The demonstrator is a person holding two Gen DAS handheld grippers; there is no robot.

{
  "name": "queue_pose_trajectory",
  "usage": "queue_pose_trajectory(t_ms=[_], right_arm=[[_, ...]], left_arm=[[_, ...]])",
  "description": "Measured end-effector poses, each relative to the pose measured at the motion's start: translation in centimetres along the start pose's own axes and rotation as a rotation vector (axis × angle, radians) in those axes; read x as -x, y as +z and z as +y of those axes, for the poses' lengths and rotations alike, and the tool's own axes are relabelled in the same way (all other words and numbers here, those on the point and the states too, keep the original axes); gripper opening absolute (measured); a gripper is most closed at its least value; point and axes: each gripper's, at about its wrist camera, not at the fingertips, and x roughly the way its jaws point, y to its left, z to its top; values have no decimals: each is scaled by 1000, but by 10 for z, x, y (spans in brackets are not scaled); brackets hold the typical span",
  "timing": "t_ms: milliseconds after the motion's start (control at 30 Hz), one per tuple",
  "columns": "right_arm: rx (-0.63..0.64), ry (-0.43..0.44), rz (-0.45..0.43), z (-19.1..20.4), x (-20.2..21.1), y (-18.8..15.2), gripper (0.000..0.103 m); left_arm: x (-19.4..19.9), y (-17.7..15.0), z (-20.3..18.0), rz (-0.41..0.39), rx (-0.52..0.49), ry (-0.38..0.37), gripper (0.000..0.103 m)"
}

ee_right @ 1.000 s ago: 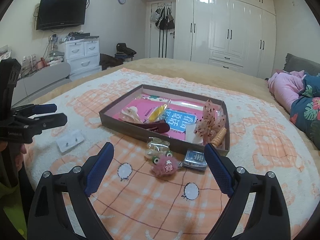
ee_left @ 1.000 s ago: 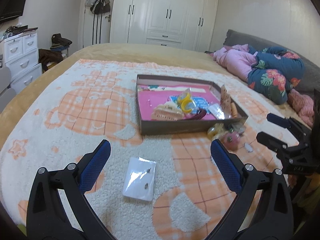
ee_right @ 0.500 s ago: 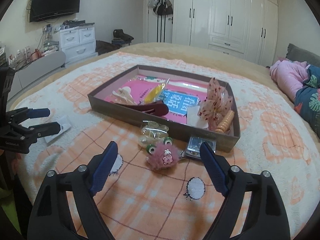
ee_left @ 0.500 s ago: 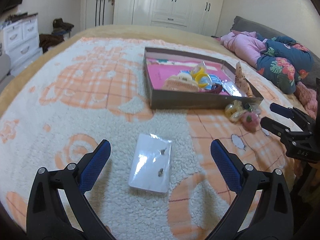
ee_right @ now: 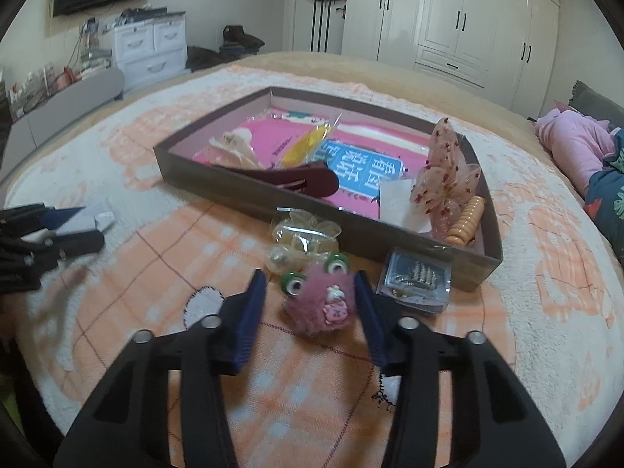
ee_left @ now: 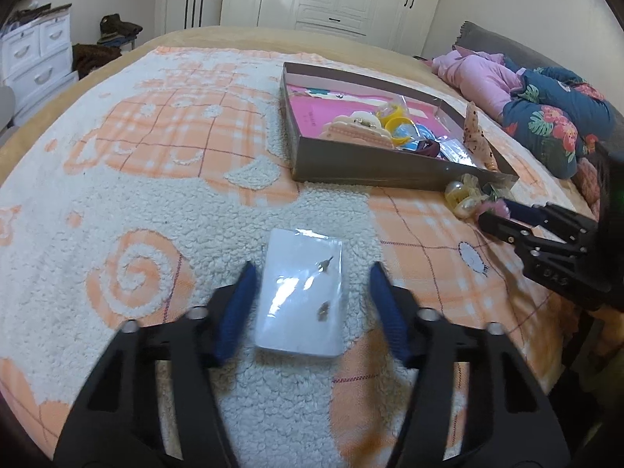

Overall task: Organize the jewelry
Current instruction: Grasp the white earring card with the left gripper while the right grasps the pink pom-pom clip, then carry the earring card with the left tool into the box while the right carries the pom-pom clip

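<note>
A white earring card (ee_left: 302,296) in clear plastic lies flat on the fleece blanket. My left gripper (ee_left: 312,271) straddles it, its jaws closing, with thin gaps still showing between the blue pads and the card's edges. My right gripper (ee_right: 310,275) is closing around a pink fluffy hair tie (ee_right: 319,306) with a small charm, and its pads are near the fur without squeezing it. A shallow brown box (ee_right: 234,191) behind holds a maroon clip (ee_right: 304,181), a sheer bow (ee_right: 444,179) and an orange spiral tie (ee_right: 466,222). In the left wrist view the right gripper (ee_left: 503,214) shows from the side.
In front of the box lie a clear bag of pearl clips (ee_right: 300,238), green beads (ee_right: 292,282) and a small clear earring case (ee_right: 417,280). Bundled clothes and bedding (ee_left: 546,117) sit at the bed's right. White drawers (ee_left: 35,50) stand beyond the left edge.
Both grippers came down toward the blanket and their jaws narrowed, the left around the white card and the right around the pink hair tie. The objects have not shifted.
</note>
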Motion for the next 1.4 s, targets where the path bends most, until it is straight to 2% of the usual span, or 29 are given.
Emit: queue_pose_trajectory(t_ms=[33, 167, 567, 1067, 1400], right_arm=[[-4, 6, -8, -1, 2, -1, 33], [3, 14, -33, -2, 11, -2, 29], [-26, 74, -85, -5, 51, -6, 29], [-103, 56, -160, -36, 78, -4, 29], [-133, 30, -190, -53, 78, 2, 29]], left_arm=[[0, 0, 1, 3, 2, -3, 33], [2, -1, -3, 4, -7, -12, 31], [16, 4, -37, -33, -69, -97, 30], [24, 24, -67, -75, -100, -148, 30], [12, 54, -80, -113, -114, -163, 30]])
